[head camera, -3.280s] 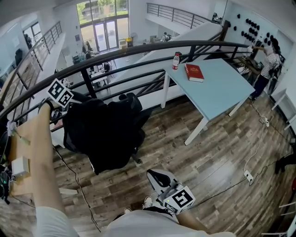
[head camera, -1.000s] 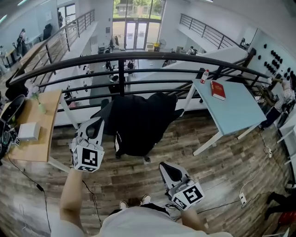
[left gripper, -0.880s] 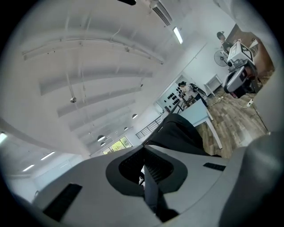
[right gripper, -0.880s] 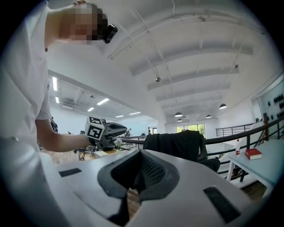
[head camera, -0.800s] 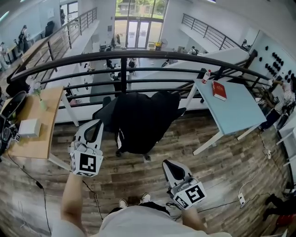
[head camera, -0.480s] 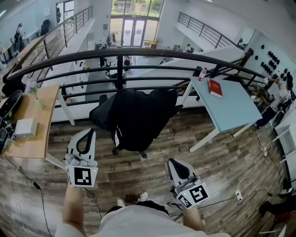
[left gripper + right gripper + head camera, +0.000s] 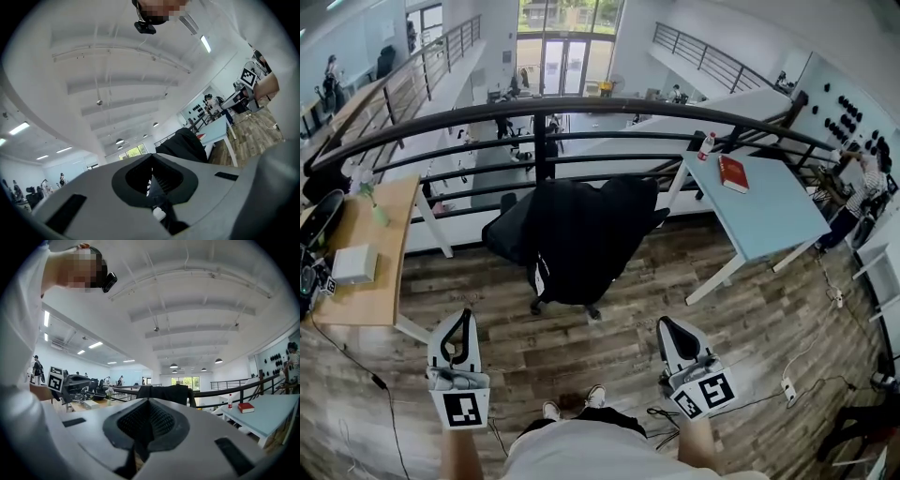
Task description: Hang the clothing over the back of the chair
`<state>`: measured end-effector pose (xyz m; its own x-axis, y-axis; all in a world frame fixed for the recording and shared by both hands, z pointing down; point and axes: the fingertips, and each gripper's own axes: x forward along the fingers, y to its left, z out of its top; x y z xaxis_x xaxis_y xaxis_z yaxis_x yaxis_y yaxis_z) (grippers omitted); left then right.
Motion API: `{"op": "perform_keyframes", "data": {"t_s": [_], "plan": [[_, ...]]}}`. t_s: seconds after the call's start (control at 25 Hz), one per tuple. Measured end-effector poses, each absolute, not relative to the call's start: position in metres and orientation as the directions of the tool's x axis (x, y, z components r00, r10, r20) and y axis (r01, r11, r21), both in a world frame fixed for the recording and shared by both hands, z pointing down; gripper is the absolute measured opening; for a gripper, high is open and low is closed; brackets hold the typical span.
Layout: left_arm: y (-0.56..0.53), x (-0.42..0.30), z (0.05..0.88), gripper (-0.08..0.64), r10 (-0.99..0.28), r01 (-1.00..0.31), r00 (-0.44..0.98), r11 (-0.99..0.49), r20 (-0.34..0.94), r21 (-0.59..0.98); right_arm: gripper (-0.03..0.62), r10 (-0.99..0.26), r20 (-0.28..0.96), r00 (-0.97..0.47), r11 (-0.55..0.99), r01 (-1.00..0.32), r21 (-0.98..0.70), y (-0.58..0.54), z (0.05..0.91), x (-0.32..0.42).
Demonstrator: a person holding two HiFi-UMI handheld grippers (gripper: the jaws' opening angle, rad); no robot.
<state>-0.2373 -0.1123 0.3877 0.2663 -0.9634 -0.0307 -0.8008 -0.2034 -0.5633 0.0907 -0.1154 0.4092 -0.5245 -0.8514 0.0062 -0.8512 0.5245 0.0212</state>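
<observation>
Two tools hover over the plank floor (image 7: 609, 361) in the head view, left tool (image 7: 461, 323) and right tool (image 7: 670, 330). Black clothing (image 7: 581, 234) drapes the chair (image 7: 504, 236) back by the curved railing (image 7: 581, 105). Left gripper view: jaws pressed together, empty. Right gripper view: jaws likewise closed, empty, with a blue desk (image 7: 262, 413) at right.

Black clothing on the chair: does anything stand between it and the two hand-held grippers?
Nothing visible. Only bare wood floor separates the left hand-held gripper and right hand-held gripper from the clothing, which already drapes the chair back.
</observation>
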Motion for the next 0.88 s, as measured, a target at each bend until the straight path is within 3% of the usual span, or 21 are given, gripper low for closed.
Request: {"op": "perform_keyframes", "data": {"t_s": [0.88], "plan": [[-0.090, -0.244, 0.393, 0.023, -0.955, -0.823, 0.294, -0.229, -0.045, -0.520, 0.017, -0.837, 0.008, -0.546, 0.546, -0.837, 0.033, -0.109, 0.409, 0.055]]}}
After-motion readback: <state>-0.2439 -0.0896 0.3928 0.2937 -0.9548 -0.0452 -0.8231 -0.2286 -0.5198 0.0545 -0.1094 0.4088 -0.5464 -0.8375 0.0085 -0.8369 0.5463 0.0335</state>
